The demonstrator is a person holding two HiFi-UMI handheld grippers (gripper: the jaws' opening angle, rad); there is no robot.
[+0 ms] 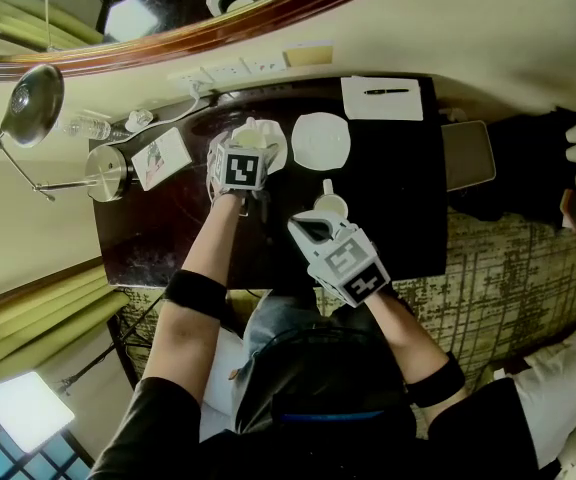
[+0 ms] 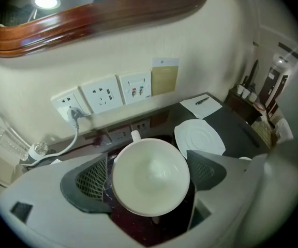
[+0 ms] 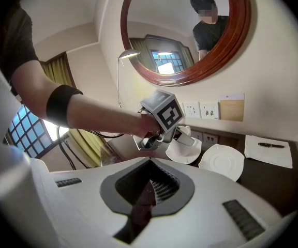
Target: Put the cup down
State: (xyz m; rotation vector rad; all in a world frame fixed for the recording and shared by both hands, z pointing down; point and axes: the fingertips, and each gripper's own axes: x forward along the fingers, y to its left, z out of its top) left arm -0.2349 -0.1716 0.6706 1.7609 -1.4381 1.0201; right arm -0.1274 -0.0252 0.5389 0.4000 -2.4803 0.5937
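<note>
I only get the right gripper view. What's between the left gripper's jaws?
Observer: A white cup, mouth up, sits inside the left gripper.
Operator: Pads squeezing it?
Observer: Doesn't look so. Dark table shows between one pad and the cup.
Operator: Anything near my right gripper?
Observer: Head view shows a second cup just ahead of the right gripper, outside your frame.

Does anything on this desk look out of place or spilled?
Nothing is spilled or broken. One small oddity: a second cup stands on the bare tabletop beside the right gripper, while the saucer behind it sits empty. A water bottle lies on its side.
</note>
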